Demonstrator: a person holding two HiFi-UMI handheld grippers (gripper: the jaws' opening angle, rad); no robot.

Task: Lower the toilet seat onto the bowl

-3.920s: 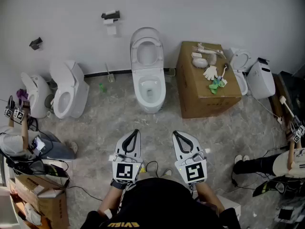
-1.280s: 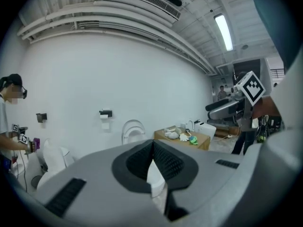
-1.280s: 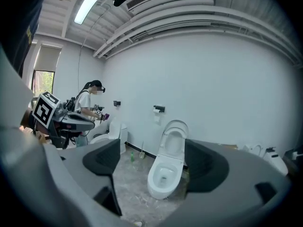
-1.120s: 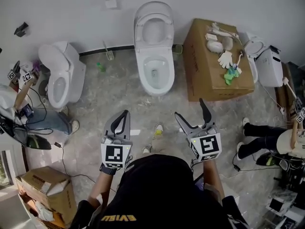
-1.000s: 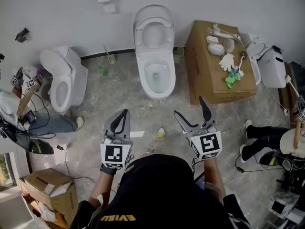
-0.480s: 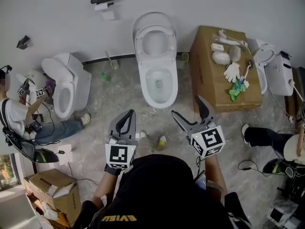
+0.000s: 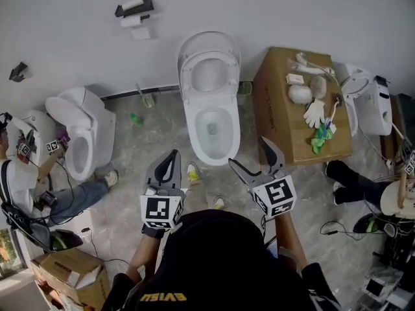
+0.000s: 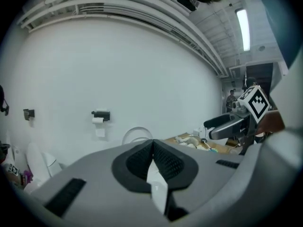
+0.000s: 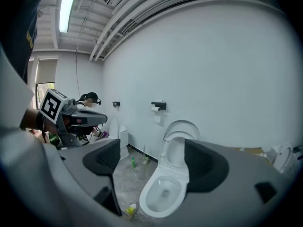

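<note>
By the white wall [image 7: 292, 11], on the gray floor [image 7: 142, 148], stands the toilet [image 7: 192, 118]. A brown box [image 7: 272, 118] sits just beside it on the right. The toilet seat [image 7: 188, 76] is up, leaning back on the lid [image 7: 209, 41], and the bowl [image 7: 228, 141] lies open below it. The seat is straight ahead of both grippers, past the bowl. The right gripper [image 7: 248, 151] is nearer, just by the bowl's front. Its fingers are wide apart and hold nothing. The left gripper [image 7: 174, 154] is off to the left, with its fingers pressed together and empty. I think the right one should reach the seat's top edge and tip it down.
</note>
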